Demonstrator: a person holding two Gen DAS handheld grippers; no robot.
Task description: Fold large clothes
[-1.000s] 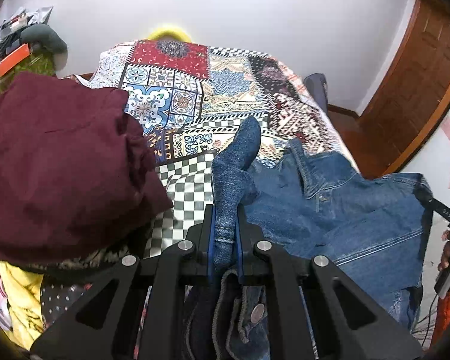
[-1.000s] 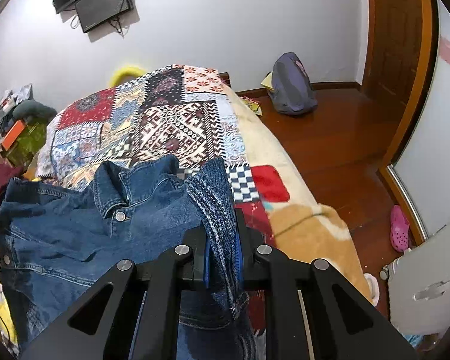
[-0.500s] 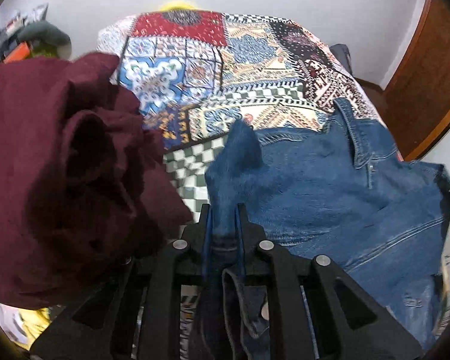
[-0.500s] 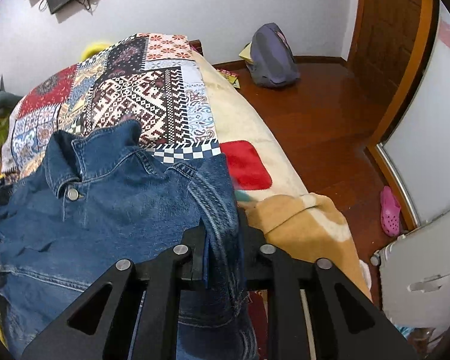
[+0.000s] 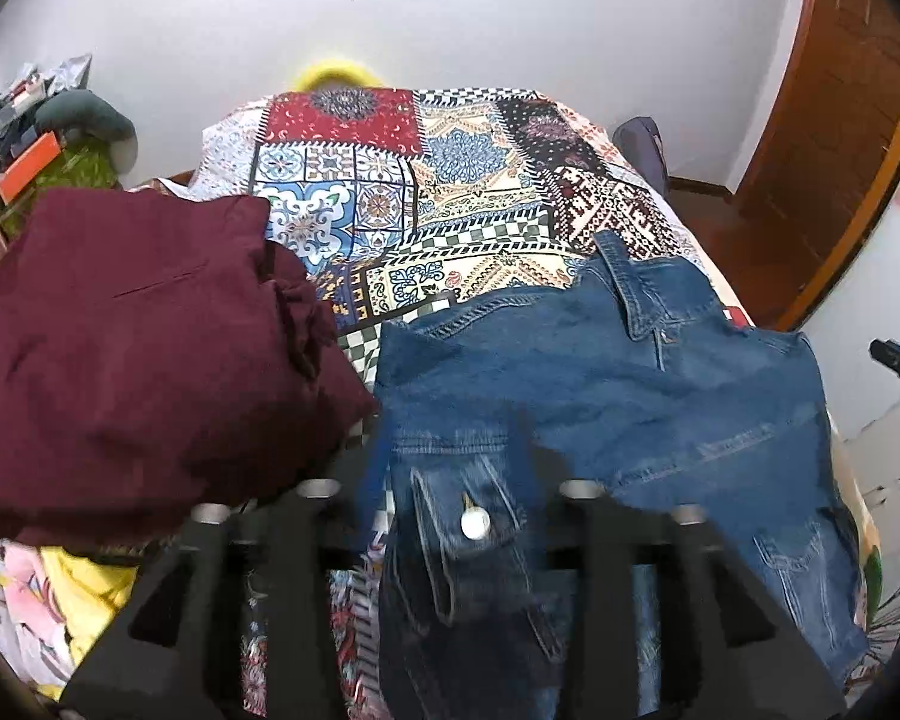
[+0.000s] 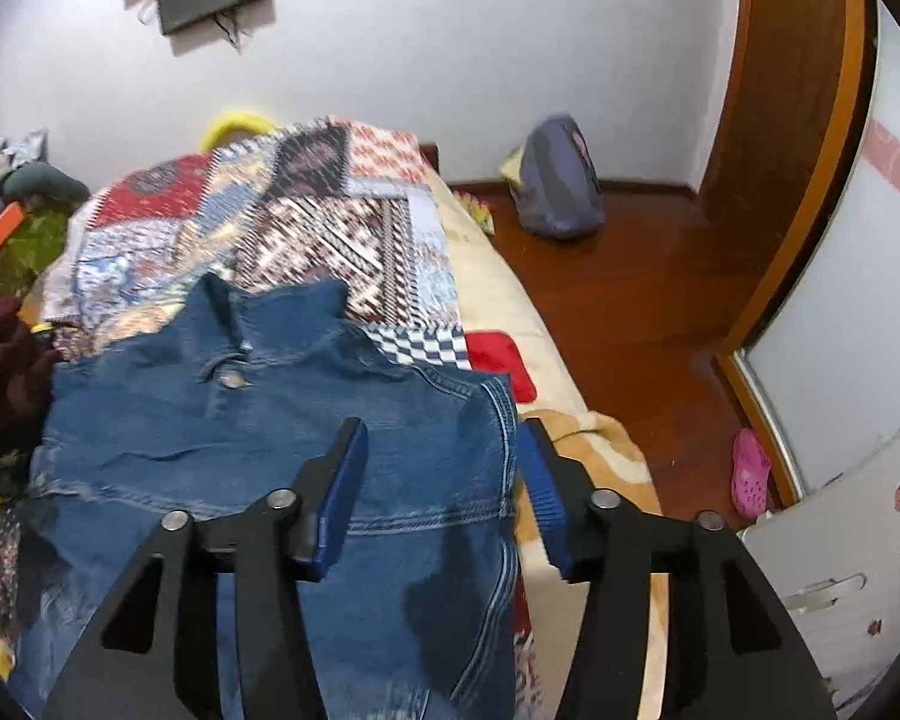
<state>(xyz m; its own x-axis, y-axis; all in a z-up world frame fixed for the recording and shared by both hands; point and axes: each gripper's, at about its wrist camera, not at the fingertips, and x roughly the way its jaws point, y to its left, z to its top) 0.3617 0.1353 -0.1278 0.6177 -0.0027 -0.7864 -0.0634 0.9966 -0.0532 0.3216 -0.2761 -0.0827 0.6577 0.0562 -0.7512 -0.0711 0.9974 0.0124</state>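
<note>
A blue denim jacket [image 5: 630,372] lies spread on the patchwork bed cover [image 5: 450,180], collar toward the far wall. My left gripper [image 5: 450,465] is blurred, its jaws opening. A buttoned denim cuff [image 5: 474,522] lies loose between its fingers. In the right wrist view the jacket [image 6: 240,420] fills the near left. My right gripper [image 6: 441,468] hovers over the jacket's right edge with its jaws opening. Its blue pads [image 6: 342,480] stand wide apart and clear of the cloth.
A heap of maroon cloth [image 5: 120,348] sits left of the jacket, with yellow fabric [image 5: 90,594] below it. Right of the bed is wooden floor with a grey backpack [image 6: 561,186] and a pink shoe [image 6: 750,471]. A wooden door [image 5: 840,120] stands at the far right.
Both grippers were shut on raised folds of the jacket and have let go. Their jaws have spread, and the jacket has dropped flat onto the bed.
</note>
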